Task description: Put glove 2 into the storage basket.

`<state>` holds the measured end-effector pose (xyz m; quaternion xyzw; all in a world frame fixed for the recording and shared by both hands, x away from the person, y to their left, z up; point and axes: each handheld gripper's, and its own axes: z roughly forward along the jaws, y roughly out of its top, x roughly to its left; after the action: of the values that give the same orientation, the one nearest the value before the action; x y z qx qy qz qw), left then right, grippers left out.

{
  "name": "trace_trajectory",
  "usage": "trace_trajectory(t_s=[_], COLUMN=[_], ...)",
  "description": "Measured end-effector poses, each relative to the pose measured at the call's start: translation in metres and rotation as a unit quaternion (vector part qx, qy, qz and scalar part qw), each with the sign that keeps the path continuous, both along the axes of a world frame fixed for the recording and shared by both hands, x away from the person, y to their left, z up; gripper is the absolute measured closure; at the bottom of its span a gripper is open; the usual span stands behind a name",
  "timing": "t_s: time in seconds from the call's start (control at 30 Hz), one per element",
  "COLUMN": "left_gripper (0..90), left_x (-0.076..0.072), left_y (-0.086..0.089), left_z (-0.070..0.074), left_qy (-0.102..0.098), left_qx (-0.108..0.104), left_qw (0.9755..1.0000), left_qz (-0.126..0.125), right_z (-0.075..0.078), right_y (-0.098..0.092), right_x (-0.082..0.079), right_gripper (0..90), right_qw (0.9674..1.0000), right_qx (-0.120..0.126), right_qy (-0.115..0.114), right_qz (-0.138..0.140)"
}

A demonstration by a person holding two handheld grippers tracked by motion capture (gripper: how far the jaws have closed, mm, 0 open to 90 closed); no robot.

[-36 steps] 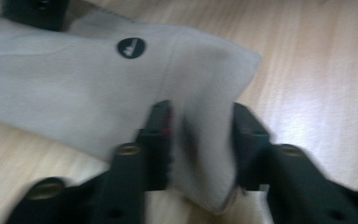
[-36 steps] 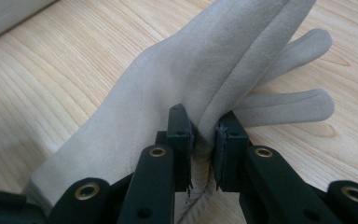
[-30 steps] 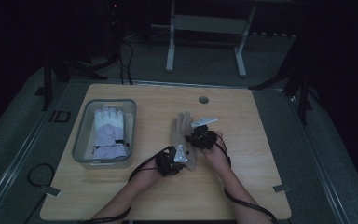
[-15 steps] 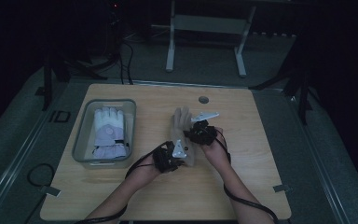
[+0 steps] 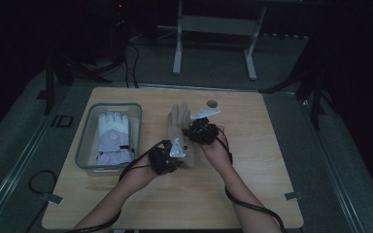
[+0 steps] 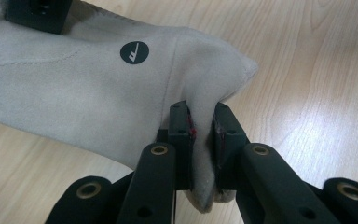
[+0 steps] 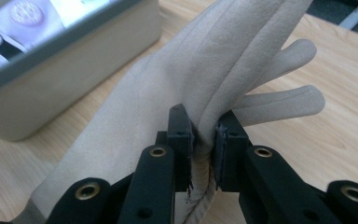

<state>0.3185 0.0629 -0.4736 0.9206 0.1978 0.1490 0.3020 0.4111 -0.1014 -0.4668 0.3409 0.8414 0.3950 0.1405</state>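
Tan glove pinched at two points, mid-bench

You have the tan glove (image 5: pixel 179 127) lying near the bench's (image 5: pixel 272 194) centre, just beside the grey bin (image 5: pixel 86 145); left gripper (image 6: pixel 204 140) fingers clamp its cuff edge, right gripper (image 7: pixel 204 140) fingers clamp a fold by the glove's fingers. Judged light, limp, suede-soft: it will sag, so hold edges and folds, not flat cloth

A dim room with grey floor (image 5: pixel 291 73) and a white-legged metal stand (image 5: pixel 213 29) behind the wooden table (image 5: pixel 262 160).
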Motion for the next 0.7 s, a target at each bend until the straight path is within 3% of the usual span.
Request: trace_trajectory(t_s=[0.3,0.7], left_gripper=[80.9,80.9], left_x=[-0.002,-0.01], left_y=[0.027,0.071], left_z=[0.017,0.024], left_qy=[-0.012,-0.012], left_qx=[0.004,0.019], left_qw=[0.9998,0.9987], left_qz=[0.017,0.046], right_z=[0.019,0.026], right_y=[0.032,0.085], right_x=[0.003,0.006], right_gripper=[79.2,79.2], right_qw=[0.9998,0.9988], right_qx=[0.006,0.013], right_qy=[-0.011,-0.009], right_qz=[0.015,0.046])
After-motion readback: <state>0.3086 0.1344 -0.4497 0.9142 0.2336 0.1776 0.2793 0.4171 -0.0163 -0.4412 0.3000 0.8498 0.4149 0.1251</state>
